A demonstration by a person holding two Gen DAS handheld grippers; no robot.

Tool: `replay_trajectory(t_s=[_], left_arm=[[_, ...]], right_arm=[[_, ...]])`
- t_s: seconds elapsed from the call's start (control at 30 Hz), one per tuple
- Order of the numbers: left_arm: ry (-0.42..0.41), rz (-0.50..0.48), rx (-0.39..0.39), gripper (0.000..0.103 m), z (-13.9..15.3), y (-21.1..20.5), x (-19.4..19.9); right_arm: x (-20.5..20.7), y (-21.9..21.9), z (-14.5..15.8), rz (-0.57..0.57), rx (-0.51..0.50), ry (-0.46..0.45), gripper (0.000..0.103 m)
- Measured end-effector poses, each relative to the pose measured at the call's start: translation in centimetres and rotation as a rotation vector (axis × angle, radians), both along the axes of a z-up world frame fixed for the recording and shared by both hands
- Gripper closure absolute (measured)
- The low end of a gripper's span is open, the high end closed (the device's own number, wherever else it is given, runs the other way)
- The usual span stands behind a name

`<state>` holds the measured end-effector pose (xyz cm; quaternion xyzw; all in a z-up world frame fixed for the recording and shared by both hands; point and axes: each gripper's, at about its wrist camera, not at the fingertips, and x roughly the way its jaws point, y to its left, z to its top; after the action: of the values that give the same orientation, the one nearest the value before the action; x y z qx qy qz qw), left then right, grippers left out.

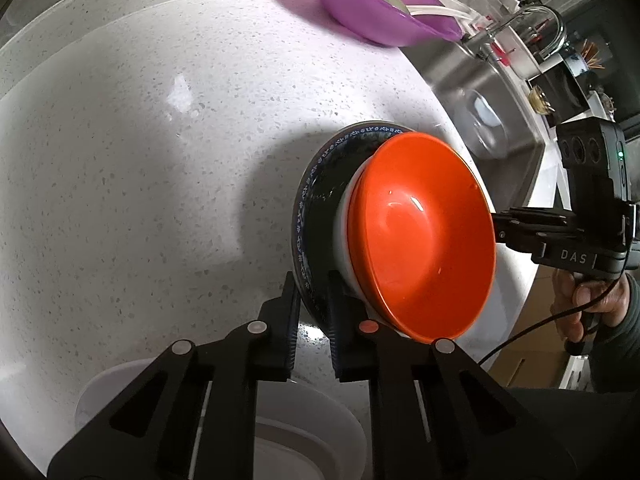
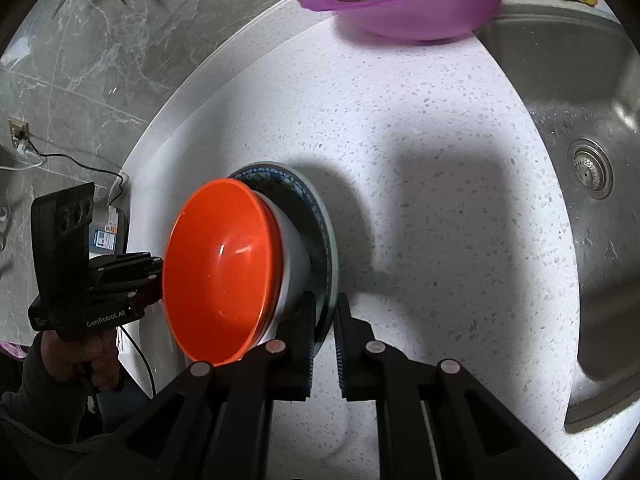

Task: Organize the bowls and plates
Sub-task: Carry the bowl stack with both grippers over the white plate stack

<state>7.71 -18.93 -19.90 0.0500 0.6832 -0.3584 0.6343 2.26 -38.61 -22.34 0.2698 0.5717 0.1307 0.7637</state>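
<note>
1. Over the speckled tabletop (image 1: pixel 120 168), the orange bowl (image 1: pixel 420 240) sits nested on a blue-patterned plate (image 1: pixel 316 208), lifted between both grippers.
2. Left gripper (image 1: pixel 313 300) and right gripper (image 2: pixel 324 320) each have fingers clamped on opposite edges of the plate's rim.
3. Stacking looks done; placing remains, and the purple bowl (image 2: pixel 404 12) at the far edge still holds scraps.

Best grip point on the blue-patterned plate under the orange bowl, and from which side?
Grip the blue-patterned plate by its thin exposed rim, from opposite sides and outside the orange bowl. The bowl fills the centre, so only the rim offers a flat lip. The left gripper and right gripper already pinch it that way.
</note>
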Motion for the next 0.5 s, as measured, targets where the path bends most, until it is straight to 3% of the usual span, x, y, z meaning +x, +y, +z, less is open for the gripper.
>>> replay_trajectory(t_s=[0.5], left_arm=[[0.004,0.041,-0.002,0.093,0.16,0.58,-0.56]], right_arm=[[0.16,0.93,0.88,0.001,-0.05,0.01,0.092]])
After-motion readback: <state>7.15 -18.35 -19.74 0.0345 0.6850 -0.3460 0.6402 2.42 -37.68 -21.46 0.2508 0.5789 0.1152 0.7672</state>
